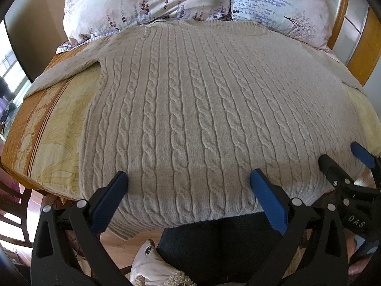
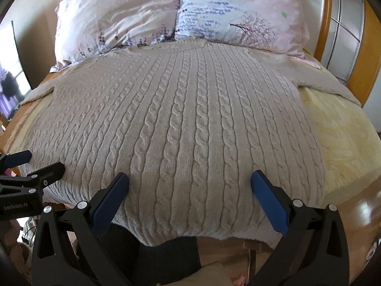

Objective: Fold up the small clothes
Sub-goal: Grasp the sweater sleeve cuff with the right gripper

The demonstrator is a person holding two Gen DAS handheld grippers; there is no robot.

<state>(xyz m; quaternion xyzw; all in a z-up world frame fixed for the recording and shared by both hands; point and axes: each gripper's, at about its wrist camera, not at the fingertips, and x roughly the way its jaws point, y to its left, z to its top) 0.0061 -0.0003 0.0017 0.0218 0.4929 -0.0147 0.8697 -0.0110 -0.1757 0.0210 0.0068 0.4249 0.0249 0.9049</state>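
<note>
Beige cable-knit sweater (image 1: 190, 109) lies flat, front up, on a yellow patterned bedspread (image 1: 54, 128); neckline at the far end touching the floral pillows (image 1: 147, 2), ribbed hem at the near bed edge, draping slightly over it. Both sleeves spread out to left and right. Left gripper (image 1: 189, 181) sits low over the near hem, left of centre, fingers spread wide, nothing between them; blue pads (image 1: 268, 200) frame a broad band of cables. Right gripper (image 2: 189, 182) sits likewise over the hem toward the right side, fingers wide apart and empty. Whether the tips touch the knit cannot be told. Both point toward the pillows, roughly level and parallel, side by side. Each appears at the edge of the other's view. Wooden headboard frame (image 2: 326, 19) at far right
</note>
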